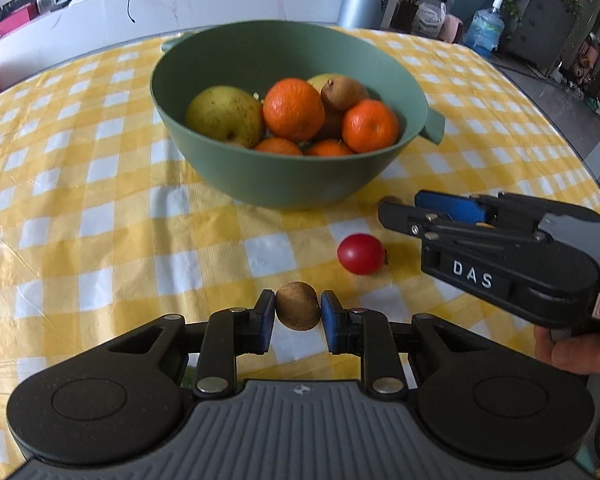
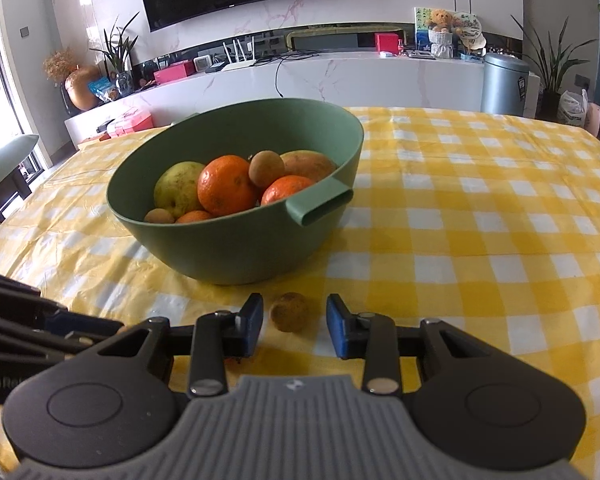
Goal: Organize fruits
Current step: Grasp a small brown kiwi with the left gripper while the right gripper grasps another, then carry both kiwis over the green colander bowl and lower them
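Your left gripper pinched a kiwi at 6 o'clock of the green bowl. Your right gripper stood spread around a small brown fruit, pads clear of it; in the left view only that fruit's edge showed.

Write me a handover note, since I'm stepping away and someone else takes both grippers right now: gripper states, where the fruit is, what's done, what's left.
Left gripper: shut on a small brown fruit, just above the checked tablecloth.
Right gripper: open, fingers either side of a second small brown fruit that sits on the cloth, not gripped.
Green bowl: already holds pears, oranges and brown fruits.
Red tomato: loose on the cloth between the grippers.
Left to do: carry the held fruit to the bowl, grip and move the second one, then probably the tomato.
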